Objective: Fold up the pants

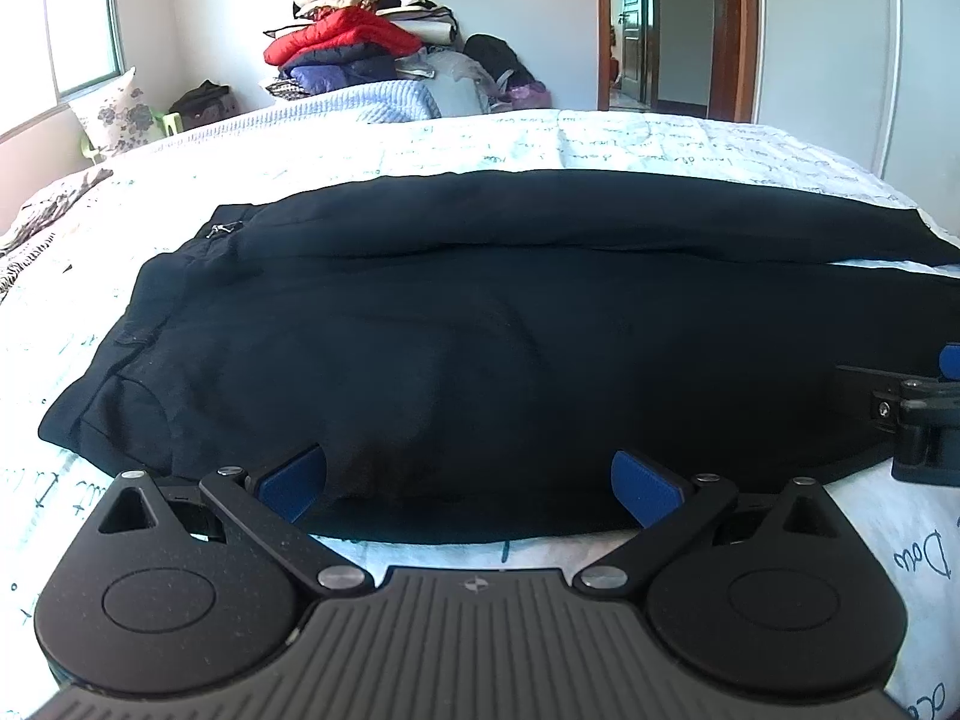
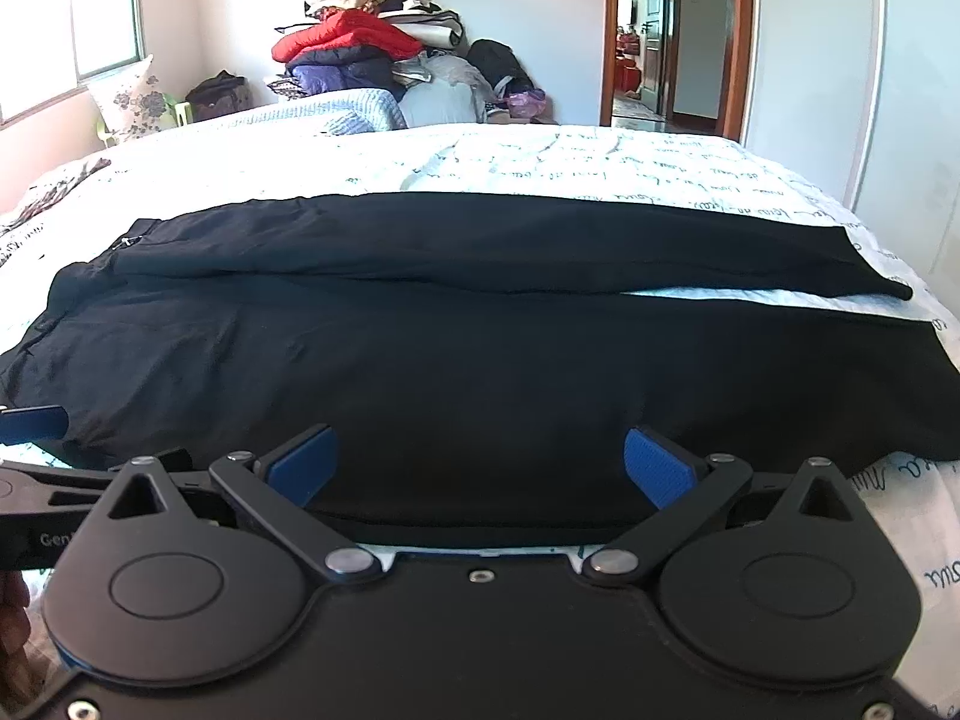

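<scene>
We've got the black pants (image 1: pixel 480 312) spread flat across the bed (image 1: pixel 360 144) — soft matte fabric, legs running sideways, a small zipper pull by the waistband end. The bedspread is white quilted cotton with scribbly script print. Our left hand-held gripper (image 1: pixel 468 480) sits with its ribbed blue pads wide apart at the near edge of the pants; the right hand-held gripper (image 2: pixel 480 465) does too. Only the right wrist view shows both leg hems.

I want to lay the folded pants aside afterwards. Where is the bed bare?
Bare quilt lies beyond the black pants, up to the far edge. A thin wedge shows between the legs at right. The clothes pile behind is crowded.
</scene>
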`<state>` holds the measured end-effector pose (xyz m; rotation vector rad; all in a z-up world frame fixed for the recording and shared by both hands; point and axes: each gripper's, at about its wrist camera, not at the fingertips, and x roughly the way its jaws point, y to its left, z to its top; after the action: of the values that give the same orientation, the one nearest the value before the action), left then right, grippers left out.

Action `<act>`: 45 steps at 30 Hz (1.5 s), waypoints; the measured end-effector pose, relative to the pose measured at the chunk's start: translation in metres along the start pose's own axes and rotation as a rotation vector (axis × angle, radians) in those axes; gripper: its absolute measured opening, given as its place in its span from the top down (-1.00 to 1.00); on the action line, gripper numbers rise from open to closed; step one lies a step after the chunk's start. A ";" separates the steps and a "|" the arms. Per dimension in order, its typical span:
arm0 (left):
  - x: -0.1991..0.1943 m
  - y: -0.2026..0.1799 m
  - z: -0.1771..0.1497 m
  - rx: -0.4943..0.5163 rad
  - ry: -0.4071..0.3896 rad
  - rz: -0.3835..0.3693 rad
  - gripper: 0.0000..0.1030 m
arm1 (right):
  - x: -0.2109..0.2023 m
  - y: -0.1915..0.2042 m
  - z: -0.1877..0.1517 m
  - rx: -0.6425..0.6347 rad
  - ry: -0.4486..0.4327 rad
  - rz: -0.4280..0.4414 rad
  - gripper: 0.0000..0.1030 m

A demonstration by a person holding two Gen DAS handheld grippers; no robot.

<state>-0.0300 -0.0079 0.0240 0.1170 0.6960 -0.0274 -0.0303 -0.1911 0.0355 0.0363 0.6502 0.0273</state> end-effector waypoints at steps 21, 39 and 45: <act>0.013 0.057 0.057 -0.029 -0.060 0.009 -0.98 | 0.013 0.004 0.046 -0.115 -0.059 0.078 -1.00; 0.146 0.281 0.155 -0.428 0.041 -0.339 -0.51 | 0.063 -0.005 0.115 0.015 0.020 0.347 -1.00; 0.214 0.314 0.162 -0.461 0.147 -0.352 -0.51 | 0.080 0.004 0.123 0.032 0.051 0.369 -1.00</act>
<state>0.2578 0.2876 0.0406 -0.4508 0.8461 -0.1960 0.1074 -0.1870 0.0851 0.1870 0.6877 0.3744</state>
